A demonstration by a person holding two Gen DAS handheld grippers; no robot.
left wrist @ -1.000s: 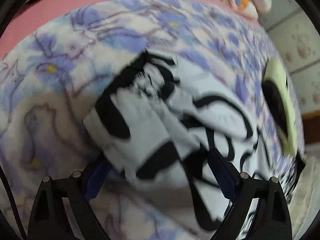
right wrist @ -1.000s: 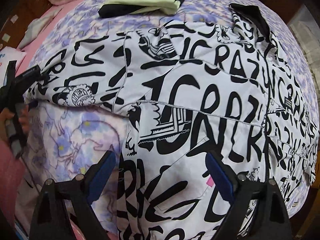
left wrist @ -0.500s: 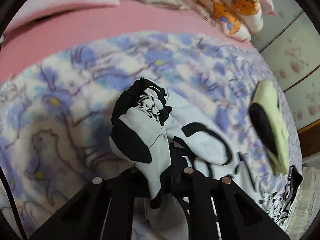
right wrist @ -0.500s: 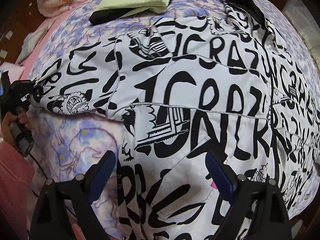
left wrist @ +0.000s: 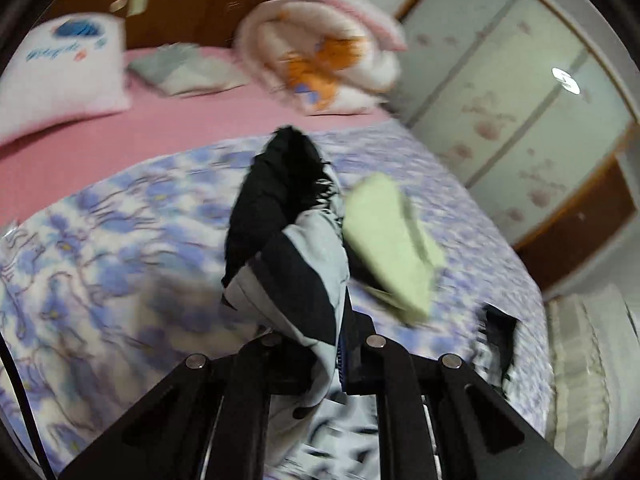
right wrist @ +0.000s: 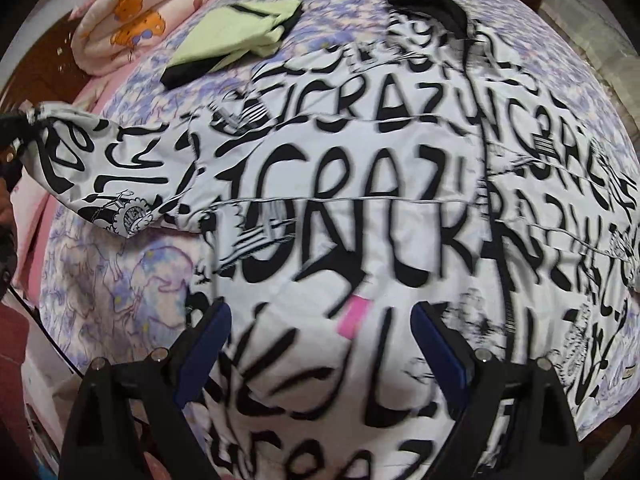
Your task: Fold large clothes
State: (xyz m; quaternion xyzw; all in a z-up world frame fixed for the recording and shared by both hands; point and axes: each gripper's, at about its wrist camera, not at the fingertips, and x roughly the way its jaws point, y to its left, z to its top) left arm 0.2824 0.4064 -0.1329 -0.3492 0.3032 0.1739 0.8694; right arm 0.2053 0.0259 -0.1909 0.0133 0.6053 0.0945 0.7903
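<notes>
A large white jacket (right wrist: 360, 208) with black lettering lies spread over the bed's purple flowered blanket (right wrist: 120, 292). Its sleeve (right wrist: 96, 168) stretches to the left edge of the right wrist view and is lifted off the blanket there. My left gripper (left wrist: 320, 340) is shut on that sleeve's black cuff end (left wrist: 288, 216), which stands up between the fingers. My right gripper (right wrist: 320, 344) hovers open above the jacket's lower body, its blue pads (right wrist: 204, 344) apart, with a pink tag (right wrist: 354, 316) between them below.
A folded light-green garment (right wrist: 240, 36) with black trim lies on the blanket beyond the jacket. A rolled cartoon-print quilt (left wrist: 320, 60) and a white pillow (left wrist: 64, 68) sit on the pink sheet by the headboard. Wardrobe doors (left wrist: 520, 100) stand right of the bed.
My left gripper closed on the sleeve cuff and rose, lifting the sleeve off the blanket. My right gripper stayed open and shifted over the jacket's body.
</notes>
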